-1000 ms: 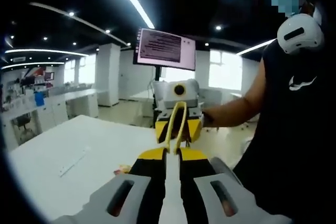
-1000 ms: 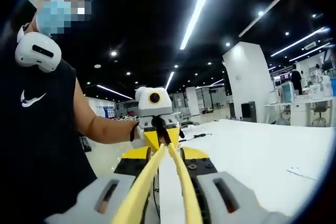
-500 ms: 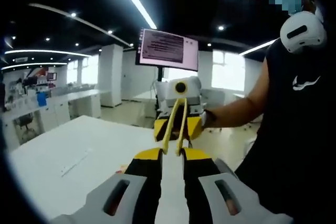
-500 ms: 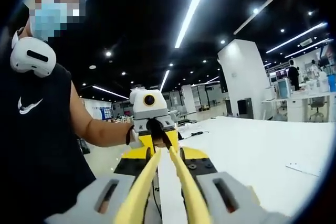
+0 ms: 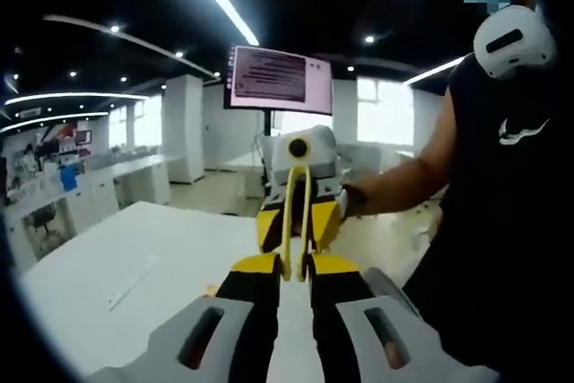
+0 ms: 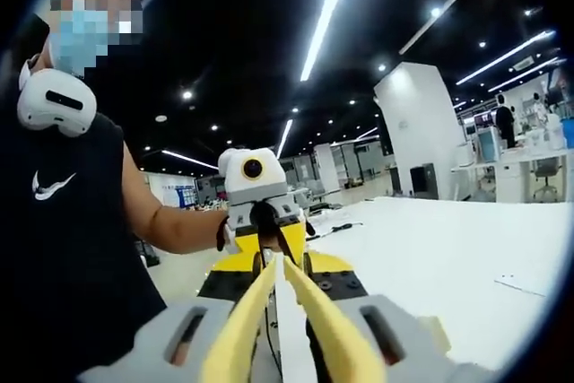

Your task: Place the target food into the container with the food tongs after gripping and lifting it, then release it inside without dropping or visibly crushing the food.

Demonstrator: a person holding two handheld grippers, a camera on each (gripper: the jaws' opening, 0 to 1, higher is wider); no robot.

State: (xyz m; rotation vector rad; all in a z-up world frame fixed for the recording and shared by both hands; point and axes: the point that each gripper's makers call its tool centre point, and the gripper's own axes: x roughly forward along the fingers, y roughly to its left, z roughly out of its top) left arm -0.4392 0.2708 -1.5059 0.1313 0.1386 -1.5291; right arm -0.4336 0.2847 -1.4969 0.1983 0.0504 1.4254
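Yellow food tongs [image 6: 240,322] run forward between my right gripper's [image 6: 280,266] jaws, which are shut on them, and the two arms meet at the tips. The left gripper [image 6: 269,221] faces me head-on just past those tips. In the left gripper view the tongs [image 5: 288,213] point straight at me from the right gripper [image 5: 296,221], their tips reaching the narrow gap of my left gripper [image 5: 294,266], which stands slightly open. A small yellowish item [image 5: 211,291] lies on the white table [image 5: 134,257], partly hidden behind my left jaw. I cannot tell what it is.
A person [image 5: 502,204] in a black sleeveless top holds both grippers over the table's edge [image 6: 430,257]. A monitor [image 5: 278,80] stands beyond the table. A pale strip [image 5: 130,282] lies on the tabletop, and a cable [image 6: 336,230] and a small scrap [image 6: 516,284] lie on it.
The tongs' arms have closed from a small spread to touching at the tips. Both grippers stay facing each other, with only slight camera drift.
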